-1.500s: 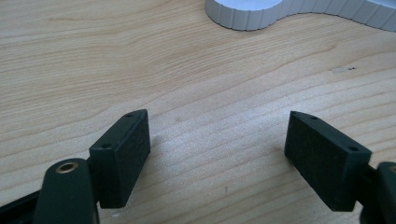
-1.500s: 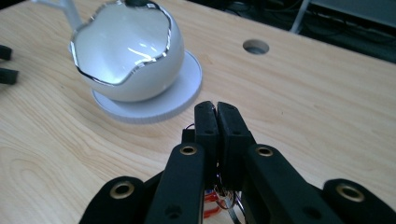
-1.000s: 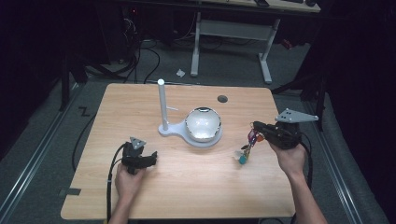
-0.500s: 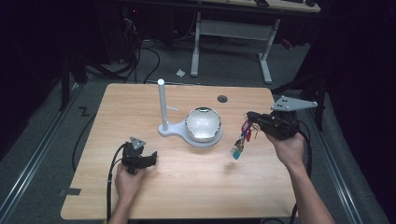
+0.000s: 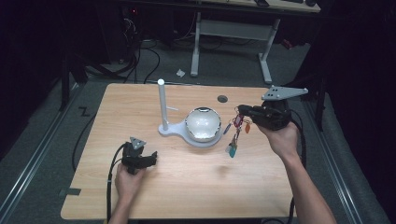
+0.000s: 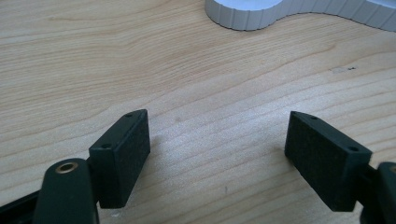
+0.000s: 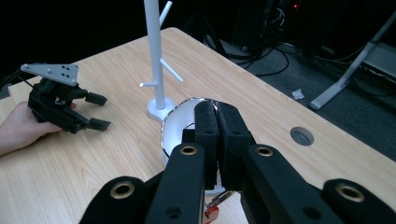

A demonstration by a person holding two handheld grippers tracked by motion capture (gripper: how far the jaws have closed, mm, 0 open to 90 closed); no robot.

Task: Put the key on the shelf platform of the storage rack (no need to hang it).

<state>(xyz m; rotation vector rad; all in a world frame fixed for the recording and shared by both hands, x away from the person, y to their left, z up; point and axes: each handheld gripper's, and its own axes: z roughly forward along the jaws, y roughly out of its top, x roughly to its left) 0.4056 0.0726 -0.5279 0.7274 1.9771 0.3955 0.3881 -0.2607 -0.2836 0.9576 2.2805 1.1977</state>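
Black right tongs clenched on key bunch, keys dangling clear above wooden surface, just right of bowl. White peg stand beyond bowl. Left tongs released, resting on surface. Step judged: carrying keys toward stand. Next move calls for lifting ring over side peg, then letting go.

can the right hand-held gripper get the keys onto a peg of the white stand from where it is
Probably yes. The right hand-held gripper holds the bunch of keys in the air beside the bowl, and the white stand rises just beyond it, pegs bare. The left hand-held gripper rests well aside.
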